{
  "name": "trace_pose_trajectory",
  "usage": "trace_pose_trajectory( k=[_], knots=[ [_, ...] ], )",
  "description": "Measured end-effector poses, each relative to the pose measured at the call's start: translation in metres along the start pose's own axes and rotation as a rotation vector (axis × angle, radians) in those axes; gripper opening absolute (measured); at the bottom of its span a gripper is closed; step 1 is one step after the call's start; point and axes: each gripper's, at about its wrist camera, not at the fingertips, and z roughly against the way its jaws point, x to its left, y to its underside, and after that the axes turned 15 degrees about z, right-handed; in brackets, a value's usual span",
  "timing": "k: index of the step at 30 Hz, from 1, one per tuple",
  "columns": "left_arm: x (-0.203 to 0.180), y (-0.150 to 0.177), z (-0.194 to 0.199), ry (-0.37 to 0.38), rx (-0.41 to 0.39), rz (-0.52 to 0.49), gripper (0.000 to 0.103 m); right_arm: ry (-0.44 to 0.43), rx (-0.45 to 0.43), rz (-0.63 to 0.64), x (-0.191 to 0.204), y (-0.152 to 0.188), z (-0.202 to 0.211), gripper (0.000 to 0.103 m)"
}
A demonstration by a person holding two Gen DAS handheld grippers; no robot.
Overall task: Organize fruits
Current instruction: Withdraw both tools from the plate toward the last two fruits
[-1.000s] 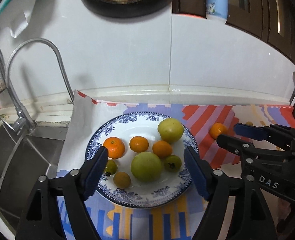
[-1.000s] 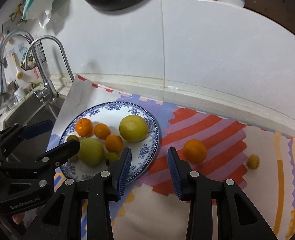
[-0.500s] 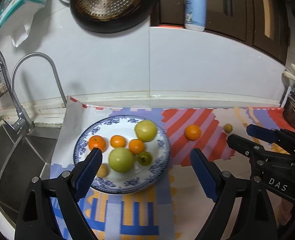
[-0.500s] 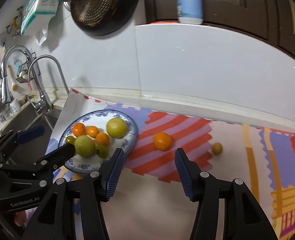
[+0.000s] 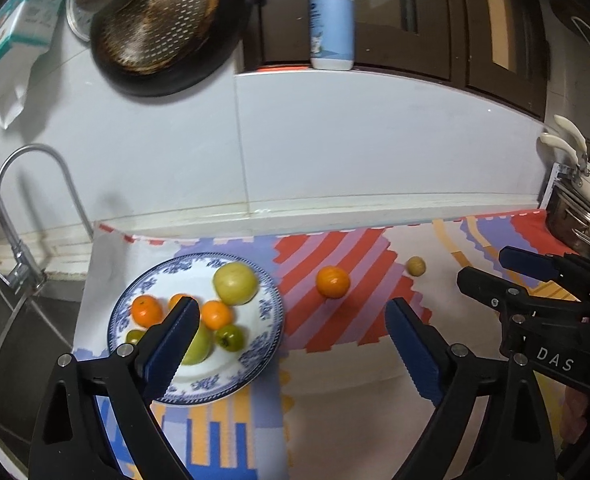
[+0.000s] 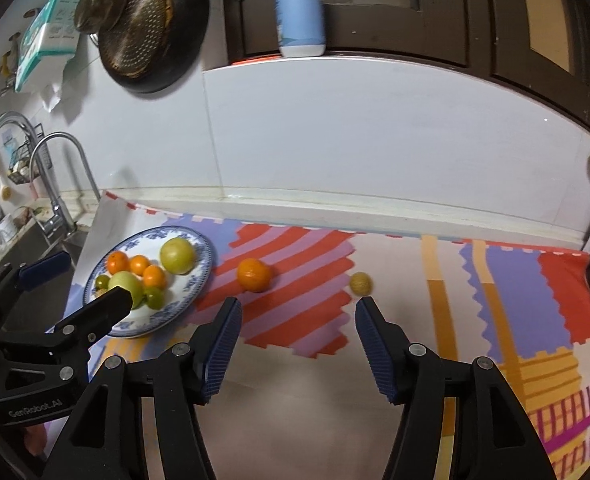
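Note:
A blue-patterned plate (image 5: 263, 320) (image 6: 203, 276) holds several fruits: small oranges, two large yellow-green fruits and small green ones. A loose orange (image 5: 332, 281) (image 6: 254, 275) and a small yellowish fruit (image 5: 416, 266) (image 6: 360, 283) lie on the striped mat to the plate's right. My left gripper (image 5: 291, 336) is open and empty, above the plate's right edge. My right gripper (image 6: 295, 328) is open and empty, just in front of the two loose fruits. Each gripper shows in the other's view.
A sink (image 5: 11, 340) and tap (image 5: 35, 208) are at the left. The white tiled wall (image 5: 335, 140) runs behind the counter. Pots (image 5: 579, 224) stand at the far right. A pan (image 5: 159, 28) hangs on the wall and a bottle (image 5: 332, 20) stands on a ledge above.
Both grippers have pulled back and up from the counter, so the fruits look smaller and farther. The right gripper's jaws have opened wider. No fruit has moved.

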Motion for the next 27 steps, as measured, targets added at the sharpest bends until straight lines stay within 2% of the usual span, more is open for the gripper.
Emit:
trace_pose_trajectory(
  k=[7, 15, 27],
  knots=[
    [-0.019, -0.005, -0.023, 0.028, 0.007, -0.060, 0.095, 0.025, 0.014, -0.010, -0.022, 0.002, -0.014, 0.060],
    [-0.033, -0.006, -0.071, 0.049, 0.082, -0.109, 0.095, 0.025, 0.057, -0.032, -0.041, 0.006, -0.049, 0.060],
    [-0.041, -0.001, -0.132, 0.027, 0.166, -0.146, 0.094, 0.010, 0.140, -0.059, -0.062, 0.014, -0.109, 0.059]
  ],
)
